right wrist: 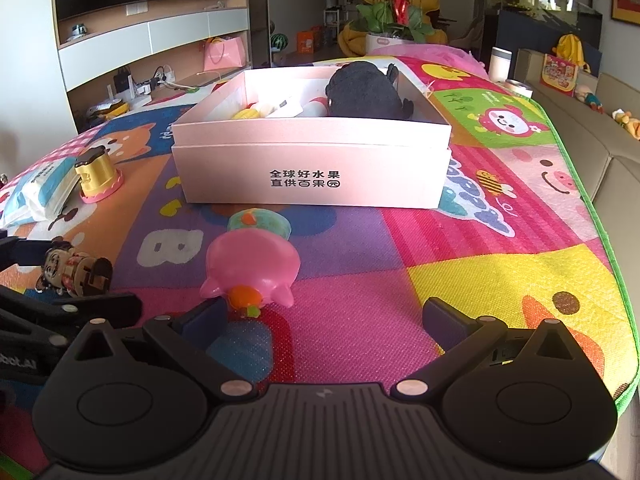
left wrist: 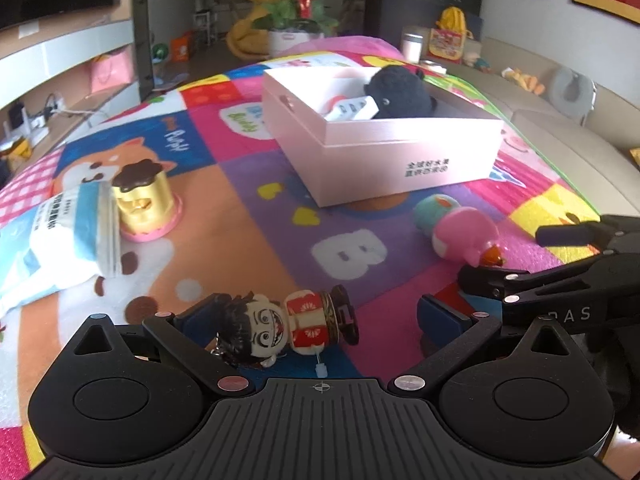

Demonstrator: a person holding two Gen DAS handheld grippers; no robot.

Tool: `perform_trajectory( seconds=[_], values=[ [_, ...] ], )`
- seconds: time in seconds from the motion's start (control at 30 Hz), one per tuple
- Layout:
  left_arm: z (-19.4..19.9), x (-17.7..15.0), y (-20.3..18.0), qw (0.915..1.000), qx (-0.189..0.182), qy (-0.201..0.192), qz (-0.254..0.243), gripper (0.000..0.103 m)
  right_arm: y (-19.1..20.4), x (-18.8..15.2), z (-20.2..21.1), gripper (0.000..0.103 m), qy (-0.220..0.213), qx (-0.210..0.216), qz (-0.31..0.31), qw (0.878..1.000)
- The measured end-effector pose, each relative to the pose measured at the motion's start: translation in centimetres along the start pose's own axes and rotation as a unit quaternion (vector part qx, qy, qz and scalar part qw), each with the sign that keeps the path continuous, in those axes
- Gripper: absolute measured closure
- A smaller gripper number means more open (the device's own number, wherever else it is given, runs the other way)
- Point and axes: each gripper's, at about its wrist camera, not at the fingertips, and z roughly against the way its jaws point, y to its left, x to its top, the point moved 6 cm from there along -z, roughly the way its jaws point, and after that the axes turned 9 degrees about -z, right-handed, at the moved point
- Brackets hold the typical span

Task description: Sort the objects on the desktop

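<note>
Pink toy [right wrist: 250, 268] lying lengthwise toward box [right wrist: 316, 160], orange tip nearest

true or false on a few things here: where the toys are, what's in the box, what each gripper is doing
1. The black plush toy lies inside the pink box. True.
2. The left gripper is shut on the cartoon figurine. False: its jaws are open, and the figurine lies on the mat between them.
3. The pink pig toy is already in the box. False: it lies on the mat in front of the box.
4. The right gripper is open and holds nothing. True.
5. The gold cup toy stands on the mat beside the tissue pack. True.
</note>
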Motion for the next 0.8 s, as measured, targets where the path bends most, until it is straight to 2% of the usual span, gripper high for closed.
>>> perform_trajectory(
  seconds=[0.33, 0.4, 0.5, 0.57, 0.63, 0.7, 0.8],
  values=[
    [1.2, -1.4, 1.0, 0.9997, 0.020, 0.008, -0.010, 0.000, -0.8, -0.4, 1.0, 0.000, 0.006, 0.007, 0.016, 1.000],
    [1.4, -1.6, 1.2, 0.9997, 0.024, 0.009, -0.007, 0.000, -1.7, -0.1, 1.3, 0.000, -0.008, -0.026, 0.013, 1.000],
    [1.5, -1.7, 1.4, 0.9996, 0.026, 0.007, -0.004, 0.000, -3.6, 0.9, 1.2, 0.000, -0.041, -0.122, 0.009, 0.992],
    [1.5, -1.8, 1.4, 0.9995, 0.029, 0.008, -0.004, 0.000, -4.4, 1.3, 1.2, 0.000, -0.050, -0.148, 0.007, 0.988],
    [1.8, -2.0, 1.5, 0.9994, 0.032, 0.010, -0.006, 0.000, -4.6, 1.5, 1.9, 0.000, -0.051, -0.124, -0.008, 0.991],
    [2.1, -2.4, 1.8, 0.9993, 0.035, 0.012, -0.006, 0.000, -4.3, 1.7, 3.1, 0.000, -0.058, -0.081, -0.019, 0.995],
    [2.9, -3.1, 2.5, 0.9990, 0.044, 0.013, -0.002, 0.000, -2.5, 1.9, 4.5, 0.000, -0.070, -0.022, -0.010, 0.997]
  ],
)
